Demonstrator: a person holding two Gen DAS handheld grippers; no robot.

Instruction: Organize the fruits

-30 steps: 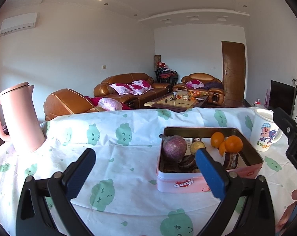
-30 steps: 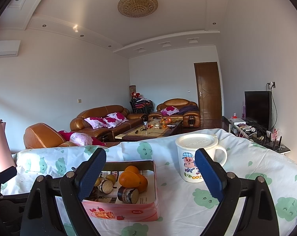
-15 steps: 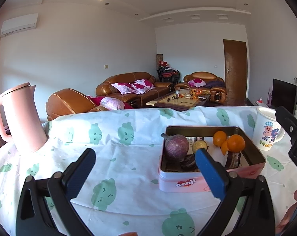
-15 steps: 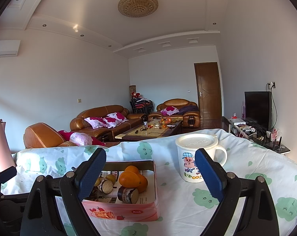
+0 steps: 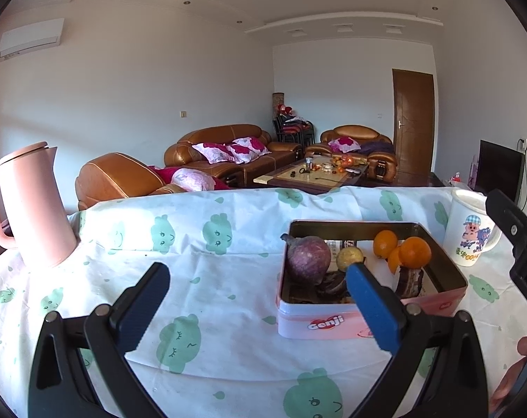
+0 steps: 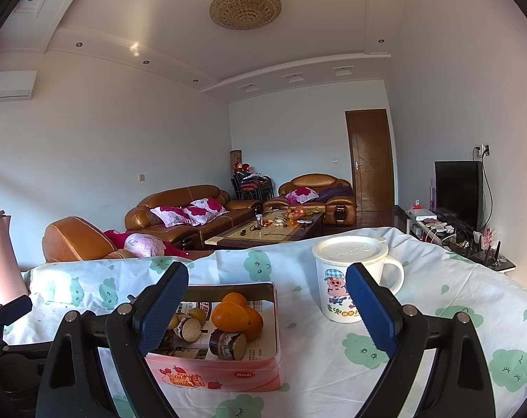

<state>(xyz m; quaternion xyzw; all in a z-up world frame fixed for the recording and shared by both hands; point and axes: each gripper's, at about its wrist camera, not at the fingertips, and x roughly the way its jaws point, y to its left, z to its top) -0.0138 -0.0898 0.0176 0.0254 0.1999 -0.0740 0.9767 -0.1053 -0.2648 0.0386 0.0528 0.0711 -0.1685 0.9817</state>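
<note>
Inside pink tin [image 5: 336, 325], oranges [image 5: 415, 251], purple fruit [image 5: 308, 258]; both tongs [image 5: 258, 280] [image 6: 267, 287] wide, empty.

"Genji" printed in white on the near wall of the pink tin [image 5: 333, 327]. A small red oval label on the tin's other wall, too blurred to read surely. Lettering under the pig cartoon on the mug [image 6: 343, 299], illegible.
</note>
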